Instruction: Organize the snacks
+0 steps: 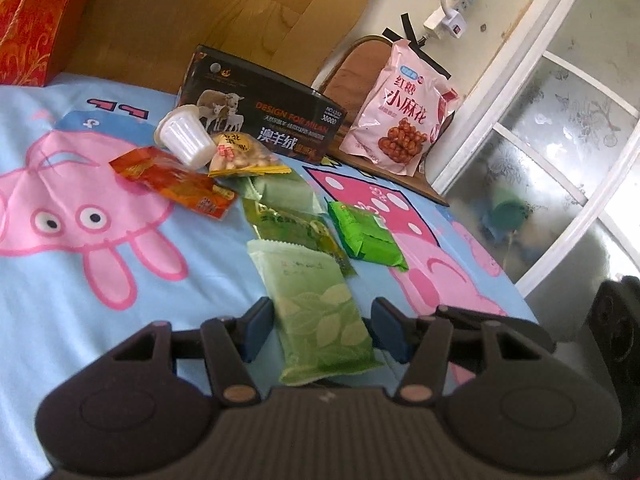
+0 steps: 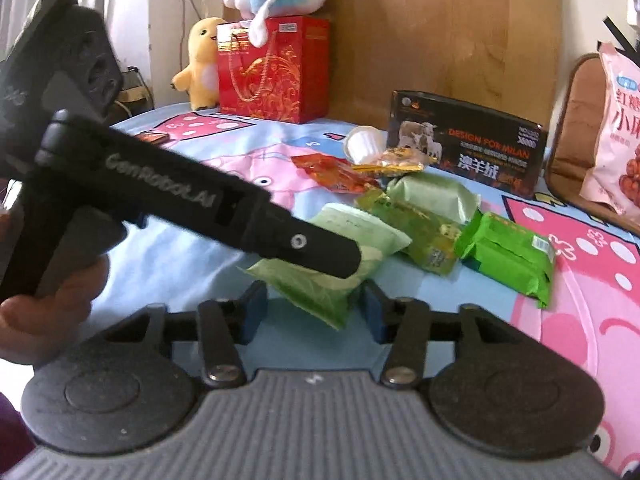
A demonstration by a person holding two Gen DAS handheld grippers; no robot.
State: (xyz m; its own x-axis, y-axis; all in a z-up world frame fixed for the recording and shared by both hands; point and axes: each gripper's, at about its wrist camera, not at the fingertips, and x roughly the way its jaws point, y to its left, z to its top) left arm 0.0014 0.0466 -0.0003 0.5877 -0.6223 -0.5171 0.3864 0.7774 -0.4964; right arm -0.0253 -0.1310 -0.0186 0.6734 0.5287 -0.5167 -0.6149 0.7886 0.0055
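Note:
Snack packets lie on a Peppa Pig sheet (image 1: 80, 280). A pale green leaf-print packet (image 1: 320, 312) lies between the open jaws of my left gripper (image 1: 320, 330), its near end under the gripper. Beyond it are a yellow-green packet (image 1: 296, 232), a bright green packet (image 1: 366, 236), a pale green packet (image 1: 280, 192), an orange-red packet (image 1: 176, 180), a nut bag (image 1: 244, 152) and a white jelly cup (image 1: 186, 138). My right gripper (image 2: 310, 316) is open, just short of the same pale green packet (image 2: 332, 276); the left gripper's body (image 2: 192, 204) crosses above it.
A black wool box (image 1: 276, 120) stands behind the snacks. A big pink twist-snack bag (image 1: 404, 112) leans on a chair (image 1: 356, 72) at the bed's right edge. A red gift bag (image 2: 276, 68) and plush toys (image 2: 200, 64) stand at the headboard. A glass door (image 1: 560, 152) is right.

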